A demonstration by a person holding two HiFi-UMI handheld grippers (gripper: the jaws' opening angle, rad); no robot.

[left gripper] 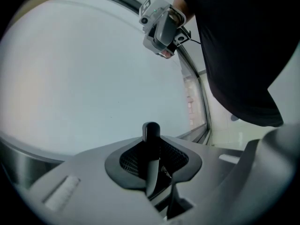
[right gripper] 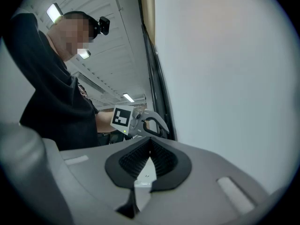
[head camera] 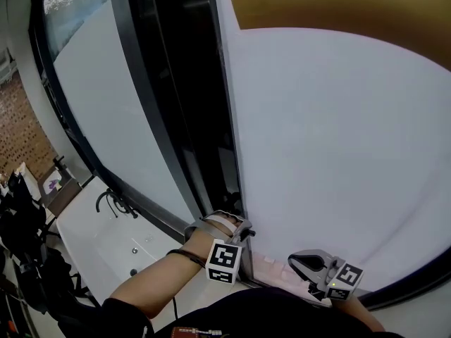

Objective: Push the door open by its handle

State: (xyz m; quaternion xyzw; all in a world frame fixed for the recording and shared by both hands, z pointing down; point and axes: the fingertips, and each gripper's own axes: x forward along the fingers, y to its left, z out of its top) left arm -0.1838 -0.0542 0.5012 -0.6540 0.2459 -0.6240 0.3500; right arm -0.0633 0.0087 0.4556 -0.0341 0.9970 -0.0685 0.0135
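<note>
Washbasin (head camera: 91,241): far left, not involved.
Black door frame (head camera: 176,118): the left gripper (head camera: 238,225) is beside it, jaws pinching the black door handle (left gripper: 151,142), likely to bear on it for the push.
Frosted door panel (head camera: 338,153): the handle sits at its frame-side edge.
Right gripper (head camera: 297,261): jaws pressed together, empty, apparently idle.

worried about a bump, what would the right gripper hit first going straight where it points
Most likely the left gripper, dead ahead at the white door's edge; how far off is hard to judge.
</note>
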